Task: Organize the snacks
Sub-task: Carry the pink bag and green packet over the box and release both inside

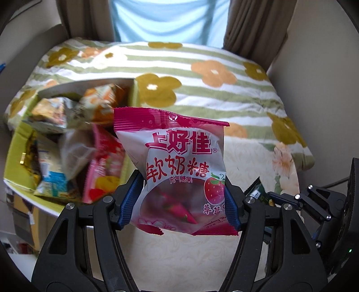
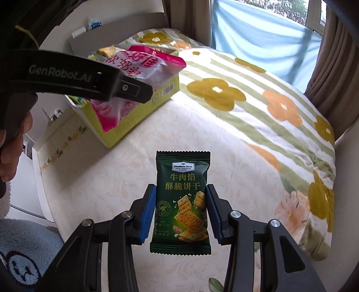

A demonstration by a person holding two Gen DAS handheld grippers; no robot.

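Pink candy bag [image 1: 179, 170] clamped between blue pads [image 1: 129, 202] of left gripper [image 1: 179, 202], lifted clear of bed, print facing camera, strawberry picture at lower right. Pads pressing both bag edges, bag puffed between. Green cracker pack [image 2: 181, 202] clamped in right gripper [image 2: 180, 211], upright, off the cream sheet [image 2: 112, 179], blue pads [image 2: 148, 213] touching its two sides. Yellow-green box [image 2: 125, 125] at far left on bed, open top, stuffed with mixed snack packs [image 1: 67, 139], blurred in left view. In right view, left gripper with pink bag hanging in front of box; whether directly above it, cannot tell. Hand [image 2: 11, 143] gripping left tool handle at left edge. Striped floral blanket [image 1: 202, 89] covering far and right part of bed. Brown curtains [image 1: 253, 29] and pale blue curtain panel [image 1: 168, 20] at far side. Right gripper linkage [image 1: 314, 202] visible at right edge of left view, dark green pack corner [image 1: 255, 188] peeking beside it. Blue fuzzy rug [image 2: 24, 251] at near left.
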